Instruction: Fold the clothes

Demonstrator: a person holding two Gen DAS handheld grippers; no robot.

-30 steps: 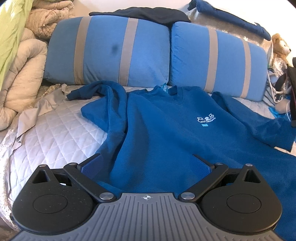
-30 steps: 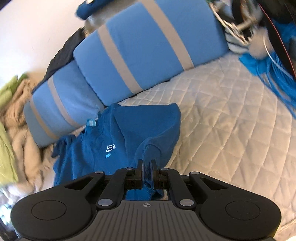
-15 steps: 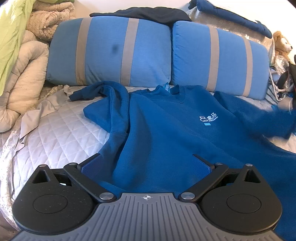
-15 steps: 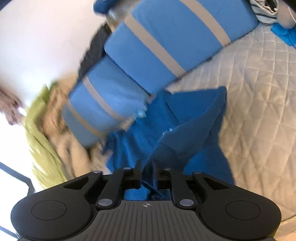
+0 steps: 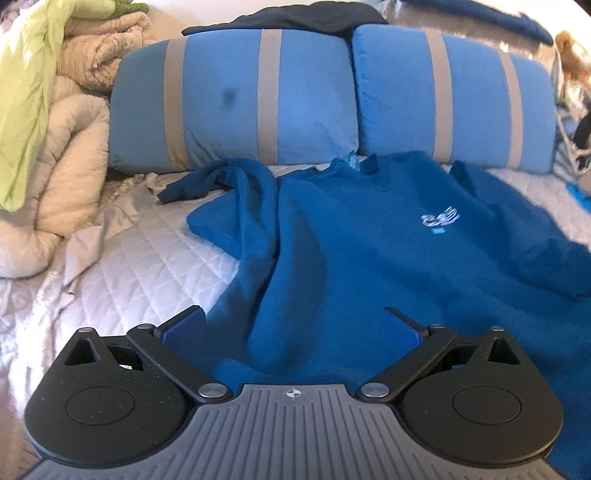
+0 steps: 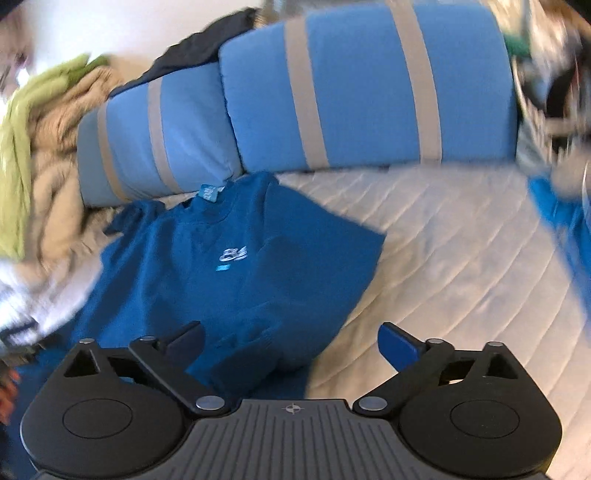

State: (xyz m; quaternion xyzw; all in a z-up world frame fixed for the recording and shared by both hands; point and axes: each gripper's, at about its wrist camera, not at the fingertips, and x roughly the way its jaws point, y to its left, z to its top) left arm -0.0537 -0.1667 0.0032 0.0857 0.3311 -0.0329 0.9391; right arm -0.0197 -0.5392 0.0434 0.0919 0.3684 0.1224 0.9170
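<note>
A blue sweatshirt (image 5: 362,258) with a small white chest logo lies face up on the quilted bed (image 5: 122,258). Its left sleeve (image 5: 207,181) trails toward the pillows. In the right wrist view the sweatshirt (image 6: 229,266) has its right sleeve folded across the body, the cuff (image 6: 243,362) lying just in front of the gripper. My left gripper (image 5: 293,326) is open and empty over the lower hem. My right gripper (image 6: 291,341) is open and empty over the folded sleeve's end.
Two blue pillows with grey stripes (image 5: 266,103) (image 6: 369,96) lean along the back. Beige and green blankets (image 5: 48,110) pile at the left. Dark clothes (image 5: 295,16) lie on top of the pillows. Light blue cloth (image 6: 565,221) and clutter sit at the right.
My right gripper carried the right sleeve across the sweatshirt's body, then opened and let it go. The left gripper stayed open over the hem, barely moving.
</note>
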